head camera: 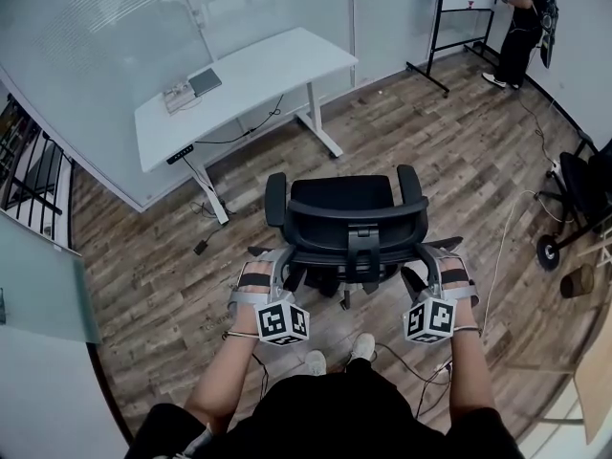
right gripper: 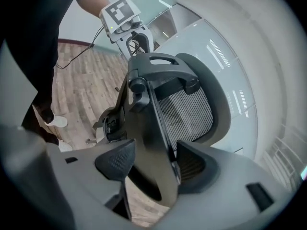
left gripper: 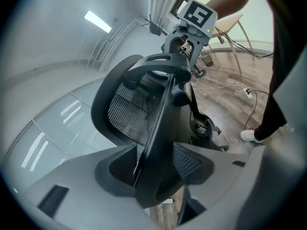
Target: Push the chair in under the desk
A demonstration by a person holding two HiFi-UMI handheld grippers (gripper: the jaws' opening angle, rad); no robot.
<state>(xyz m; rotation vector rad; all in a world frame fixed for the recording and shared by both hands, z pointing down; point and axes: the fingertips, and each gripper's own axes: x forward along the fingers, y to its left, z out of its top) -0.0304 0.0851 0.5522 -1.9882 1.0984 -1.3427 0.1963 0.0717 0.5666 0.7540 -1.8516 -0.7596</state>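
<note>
Wood-plank floor fills the room, and a frosted glass wall closes its far side. Against that wall stands a white desk, at 11 o'clock from the wearer. A flat grey device lies near its left end.

The black chair stands at 12 o'clock, straight ahead of the wearer. It is out on the open floor, well apart from the desk and not under it. Its mesh back faces the wearer and its seat faces away.

The left gripper sits at the chair's 8 o'clock. Its jaws are clamped on the left edge of the backrest, and the left gripper view shows the dark frame filling the gap between the pads. The right gripper sits at the chair's 4 o'clock and is clamped the same way on the right edge. Both point forward and slightly down.

A second person stands far off at 1 o'clock beside a wheeled stand. White shoes show at 6 o'clock, just behind the chair's base.
</note>
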